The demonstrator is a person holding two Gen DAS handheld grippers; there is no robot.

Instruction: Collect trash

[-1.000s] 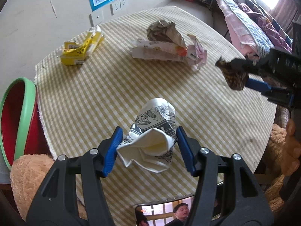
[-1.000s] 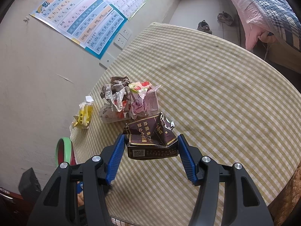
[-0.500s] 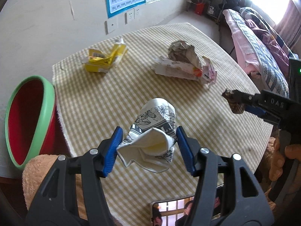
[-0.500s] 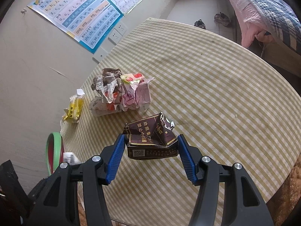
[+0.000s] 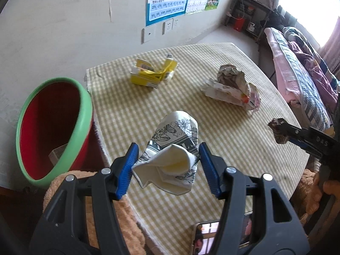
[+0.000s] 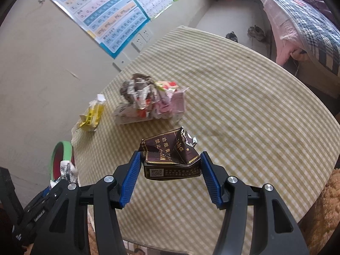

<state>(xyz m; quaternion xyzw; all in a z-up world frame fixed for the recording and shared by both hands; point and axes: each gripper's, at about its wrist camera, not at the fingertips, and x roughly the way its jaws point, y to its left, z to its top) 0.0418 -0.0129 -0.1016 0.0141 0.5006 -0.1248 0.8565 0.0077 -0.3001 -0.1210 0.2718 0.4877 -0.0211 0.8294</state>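
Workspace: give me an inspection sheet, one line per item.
Surface: round table under a checked cloth.
Job's things: crushed paper cup and dark cigarette pack held; yellow carton and wrapper pile lying on the cloth; red bin beside the table.
Clutter: phone at the near edge.
Grippers: left gripper shut on the cup; right gripper shut on the pack.
Cables: nothing seen.
Surroundings: wall posters, bed.

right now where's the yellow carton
In the left wrist view the yellow carton lies on the checked tablecloth at the table's far left, near the wall, beyond the red bin.
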